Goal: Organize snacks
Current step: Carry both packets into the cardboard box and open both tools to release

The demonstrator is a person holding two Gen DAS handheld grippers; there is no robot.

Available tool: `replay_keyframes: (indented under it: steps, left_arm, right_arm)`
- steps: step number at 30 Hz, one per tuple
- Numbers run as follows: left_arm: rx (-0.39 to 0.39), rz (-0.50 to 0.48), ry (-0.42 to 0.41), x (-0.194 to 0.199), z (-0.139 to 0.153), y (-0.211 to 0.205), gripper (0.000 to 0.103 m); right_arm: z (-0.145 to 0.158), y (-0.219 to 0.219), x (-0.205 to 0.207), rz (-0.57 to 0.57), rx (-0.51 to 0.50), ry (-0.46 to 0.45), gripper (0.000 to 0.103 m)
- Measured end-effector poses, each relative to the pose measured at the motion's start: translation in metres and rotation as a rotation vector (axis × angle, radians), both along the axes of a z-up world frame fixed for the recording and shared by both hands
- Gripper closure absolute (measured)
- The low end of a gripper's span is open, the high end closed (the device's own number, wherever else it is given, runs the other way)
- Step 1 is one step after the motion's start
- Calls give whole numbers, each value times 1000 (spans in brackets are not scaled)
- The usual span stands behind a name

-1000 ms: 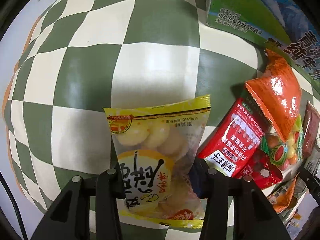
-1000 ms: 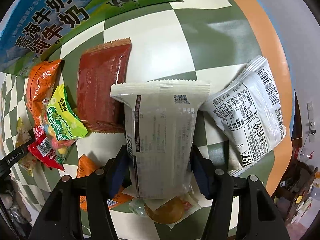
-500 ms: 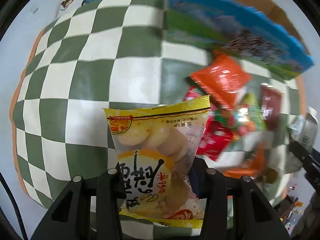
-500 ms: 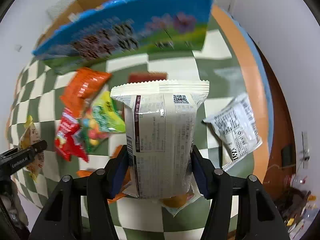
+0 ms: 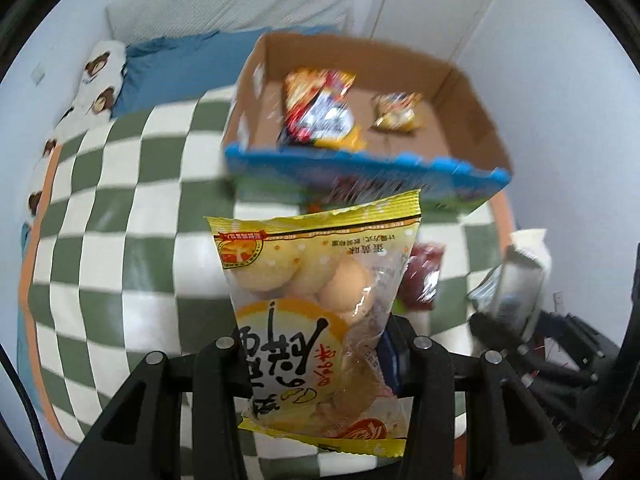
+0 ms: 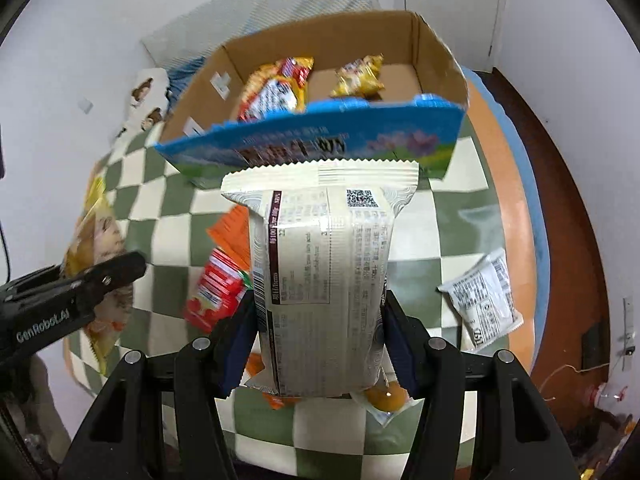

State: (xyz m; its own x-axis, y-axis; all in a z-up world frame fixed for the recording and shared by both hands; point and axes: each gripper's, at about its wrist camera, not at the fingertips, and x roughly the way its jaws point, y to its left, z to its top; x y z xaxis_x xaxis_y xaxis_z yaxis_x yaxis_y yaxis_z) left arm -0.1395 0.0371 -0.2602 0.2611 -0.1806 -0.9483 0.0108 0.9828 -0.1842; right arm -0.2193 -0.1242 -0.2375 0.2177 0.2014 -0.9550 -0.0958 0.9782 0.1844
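We grip a yellow bag (image 5: 316,320) in our left gripper (image 5: 316,364) and a cream pack (image 6: 320,280) in our right gripper (image 6: 316,344), both raised above the checkered table (image 5: 132,240), near the box (image 6: 436,60) at its far side.

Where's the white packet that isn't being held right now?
Right wrist view: the loose white packet lies on the checkered cloth, right of the cream packet in the right gripper.

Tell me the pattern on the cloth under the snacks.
Green and white checks on the cloth, best seen in the left wrist view.
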Motion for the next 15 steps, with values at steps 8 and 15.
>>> replay_keyframes:
  steps: [8, 15]
  left_arm:
    - [-19, -41, -69, 78, 34, -13, 61]
    - [13, -64, 16, 166, 16, -17, 61]
  right_arm:
    - [42, -6, 71, 0, 85, -66, 41]
    - [43, -7, 167, -4, 68, -70, 41]
